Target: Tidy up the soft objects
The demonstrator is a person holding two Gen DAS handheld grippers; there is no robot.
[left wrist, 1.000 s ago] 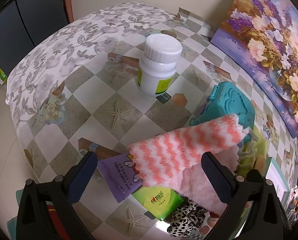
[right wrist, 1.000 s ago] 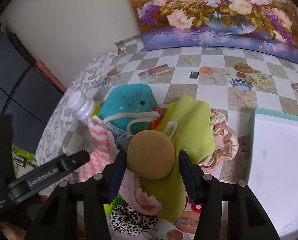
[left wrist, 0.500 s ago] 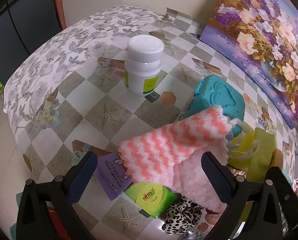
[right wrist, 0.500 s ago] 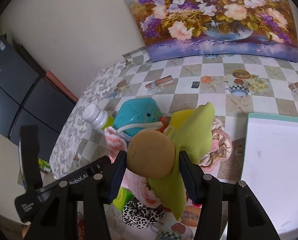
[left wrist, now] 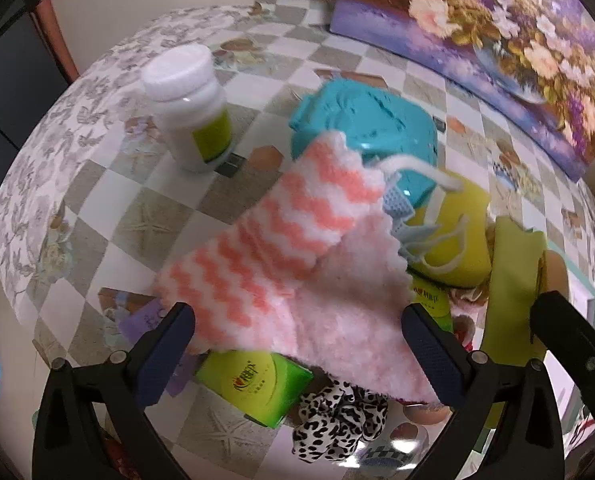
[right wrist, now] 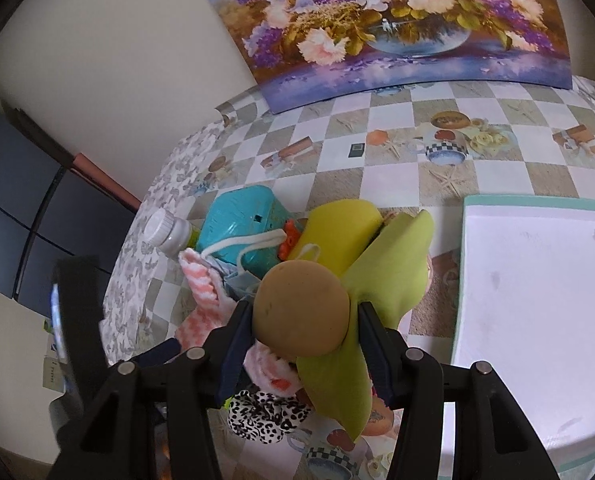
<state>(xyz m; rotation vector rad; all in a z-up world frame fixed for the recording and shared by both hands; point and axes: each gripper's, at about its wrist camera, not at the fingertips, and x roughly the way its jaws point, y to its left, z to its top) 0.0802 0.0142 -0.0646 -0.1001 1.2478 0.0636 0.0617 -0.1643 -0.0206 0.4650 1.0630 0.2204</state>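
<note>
Right gripper (right wrist: 305,316) clamped on tan sponge (right wrist: 302,308) and green cloth (right wrist: 377,280); left gripper (left wrist: 297,344) spread wide around striped pink cloth (left wrist: 281,248).

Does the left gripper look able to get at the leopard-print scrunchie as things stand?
Probably not directly. The left gripper is open, but the pink striped fuzzy sock lies between its fingers, draped over the pile above the leopard-print scrunchie, which sits low near the gripper's base.

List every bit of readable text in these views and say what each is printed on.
None can be quoted with confidence.
Green box: red logo with characters, too blurred to read.
Purple packet: print hidden and blurred.
White bottle: green label shows no legible text.
White board: faint grey marks, not legible.
</note>
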